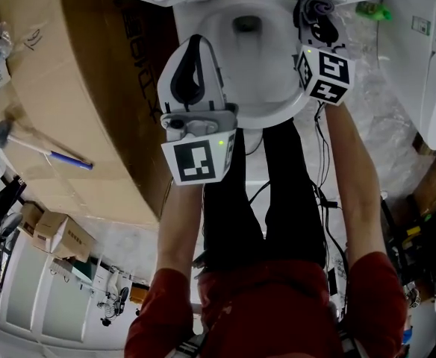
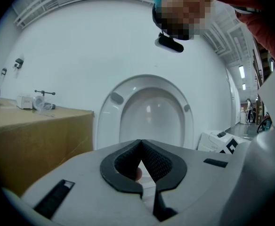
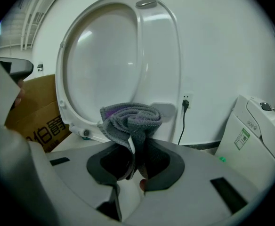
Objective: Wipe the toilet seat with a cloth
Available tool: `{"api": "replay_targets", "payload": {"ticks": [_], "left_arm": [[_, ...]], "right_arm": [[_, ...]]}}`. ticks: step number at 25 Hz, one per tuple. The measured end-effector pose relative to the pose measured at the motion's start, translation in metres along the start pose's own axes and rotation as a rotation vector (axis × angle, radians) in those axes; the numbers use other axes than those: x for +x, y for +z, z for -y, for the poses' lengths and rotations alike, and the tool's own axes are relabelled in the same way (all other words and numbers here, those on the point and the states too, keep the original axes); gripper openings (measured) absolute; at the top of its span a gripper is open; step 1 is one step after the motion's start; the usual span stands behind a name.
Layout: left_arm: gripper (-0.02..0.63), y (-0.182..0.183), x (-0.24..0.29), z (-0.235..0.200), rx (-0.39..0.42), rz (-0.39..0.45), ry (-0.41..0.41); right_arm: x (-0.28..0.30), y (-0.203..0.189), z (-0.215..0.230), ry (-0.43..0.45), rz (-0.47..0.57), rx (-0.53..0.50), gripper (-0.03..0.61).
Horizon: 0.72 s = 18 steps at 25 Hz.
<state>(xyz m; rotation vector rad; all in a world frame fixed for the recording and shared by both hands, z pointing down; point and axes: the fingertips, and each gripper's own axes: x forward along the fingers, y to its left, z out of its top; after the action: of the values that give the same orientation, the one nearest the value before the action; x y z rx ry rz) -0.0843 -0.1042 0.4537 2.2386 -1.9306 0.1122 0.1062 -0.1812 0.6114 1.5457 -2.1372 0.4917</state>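
Observation:
The white toilet bowl (image 1: 278,110) stands at the top of the head view, between my two grippers. Its seat (image 3: 158,55) is tipped up against the lid (image 3: 104,65); in the left gripper view the raised seat (image 2: 110,121) faces me. My right gripper (image 1: 316,17) hangs over the bowl's right rim, shut on a bunched grey cloth (image 3: 130,121), also seen as the cloth (image 1: 319,7) from above. My left gripper (image 1: 195,51) is over the bowl's left rim, its black pads (image 2: 149,159) pressed together with nothing between them.
A big cardboard box (image 1: 61,103) stands tight against the toilet's left, with a hammer-like tool (image 1: 39,148) on top. A white unit (image 1: 427,58) stands to the right. Cables (image 1: 322,192) trail over the floor by the person's legs. A cord hangs from a wall socket (image 3: 186,100).

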Motion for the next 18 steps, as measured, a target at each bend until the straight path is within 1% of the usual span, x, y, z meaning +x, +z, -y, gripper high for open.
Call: {"api": "replay_targets", "payload": {"ticks": [3,6,12,18], "left_arm": [[0.012,0.015,-0.002,-0.002,0.001,0.013,0.004],[0.012,0.033,-0.006,-0.002,0.003,0.024,0.01],[0.011,0.08,-0.019,0.008,0.023,0.058,-0.004],[0.011,0.139,-0.038,0.02,-0.016,0.08,-0.003]], "right_arm": [[-0.016,0.008,-0.009,0.019,0.002,0.016,0.083],[-0.039,0.029,-0.02,0.04,0.031,0.039,0.083],[-0.094,0.089,-0.032,0.057,0.108,0.043,0.083],[-0.161,0.159,-0.036,0.052,0.195,0.069,0.083]]}}
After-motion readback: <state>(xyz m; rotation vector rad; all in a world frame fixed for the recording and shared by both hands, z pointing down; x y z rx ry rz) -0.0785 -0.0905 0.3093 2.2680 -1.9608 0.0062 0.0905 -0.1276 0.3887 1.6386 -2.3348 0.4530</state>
